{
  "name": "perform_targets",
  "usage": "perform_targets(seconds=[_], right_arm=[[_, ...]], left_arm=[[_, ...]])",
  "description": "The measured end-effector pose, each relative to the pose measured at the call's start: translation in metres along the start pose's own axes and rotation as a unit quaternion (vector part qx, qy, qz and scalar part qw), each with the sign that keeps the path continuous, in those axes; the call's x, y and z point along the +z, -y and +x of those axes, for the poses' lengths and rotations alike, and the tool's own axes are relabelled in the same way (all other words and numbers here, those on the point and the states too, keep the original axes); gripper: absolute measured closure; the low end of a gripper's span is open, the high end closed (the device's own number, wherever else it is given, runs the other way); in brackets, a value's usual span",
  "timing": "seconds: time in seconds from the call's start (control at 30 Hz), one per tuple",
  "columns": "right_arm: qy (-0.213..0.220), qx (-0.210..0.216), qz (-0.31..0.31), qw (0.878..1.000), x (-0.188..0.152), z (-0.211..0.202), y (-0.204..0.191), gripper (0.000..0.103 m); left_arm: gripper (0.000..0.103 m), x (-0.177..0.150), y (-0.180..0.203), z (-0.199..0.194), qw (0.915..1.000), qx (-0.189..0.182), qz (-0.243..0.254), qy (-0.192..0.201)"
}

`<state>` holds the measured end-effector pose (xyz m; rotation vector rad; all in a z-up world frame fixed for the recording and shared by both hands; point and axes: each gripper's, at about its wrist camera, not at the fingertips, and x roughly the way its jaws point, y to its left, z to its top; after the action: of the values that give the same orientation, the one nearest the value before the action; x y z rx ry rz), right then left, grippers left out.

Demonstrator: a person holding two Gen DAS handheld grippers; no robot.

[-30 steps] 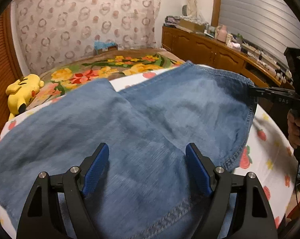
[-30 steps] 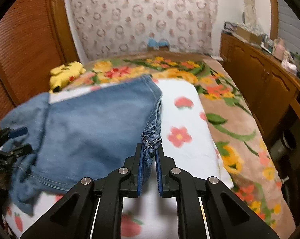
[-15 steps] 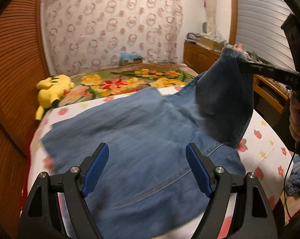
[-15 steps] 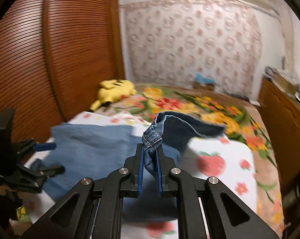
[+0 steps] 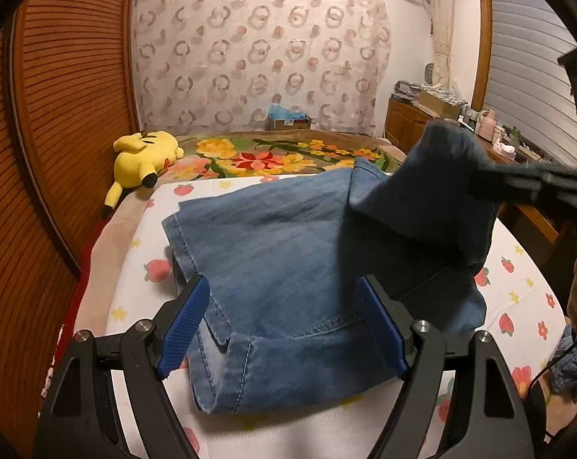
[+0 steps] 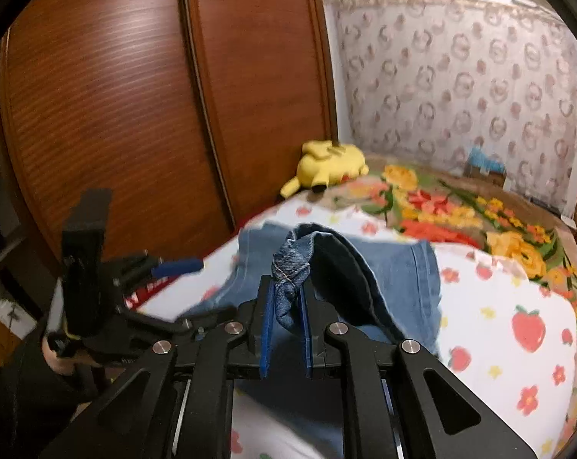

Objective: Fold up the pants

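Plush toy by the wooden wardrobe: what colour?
Yellow plush toy, black-tipped; clearest in left wrist view.

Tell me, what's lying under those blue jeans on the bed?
Under the jeans a white sheet with strawberries and flowers shows all around their edges. Whatever lies directly beneath the denim is covered, so I can't tell.
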<state>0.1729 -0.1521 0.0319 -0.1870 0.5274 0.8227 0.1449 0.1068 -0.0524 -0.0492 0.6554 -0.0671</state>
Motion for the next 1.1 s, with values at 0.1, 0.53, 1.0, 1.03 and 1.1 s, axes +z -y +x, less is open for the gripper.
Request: perform_targets(seconds=[0.1,0.53,1.0,1.03,1.1], right_arm=[[-0.003,-0.002,0.018,1.000,0.000,-0.002,0.007,0.078],[-0.006,-0.045,0.032,0.998,-0.005,0.003,-0.007,0.071],[-0.052,-0.080,0.055,0.994,0.004,0.049,0.004,0.064],[-0.055,-0.079,0.058,0.994,0.005,0.051,0.006,0.064],[-0.061,-0.081,0.062,0.993,0.007,0.055,0.009,0.064]], left_arm=[[0.023,-0.002,0.002,0.001,1.0000,-0.001,0.000,-0.002],[0.023,-0.012,0.019,0.011,0.9996,-0.018,0.010,-0.022],[0.053,-0.044,0.032,0.010,0.9972,-0.060,0.014,-0.042],[0.055,-0.046,0.034,0.009,0.9969,-0.065,0.016,-0.042],[0.059,-0.049,0.039,0.007,0.9962,-0.074,0.019,-0.043]])
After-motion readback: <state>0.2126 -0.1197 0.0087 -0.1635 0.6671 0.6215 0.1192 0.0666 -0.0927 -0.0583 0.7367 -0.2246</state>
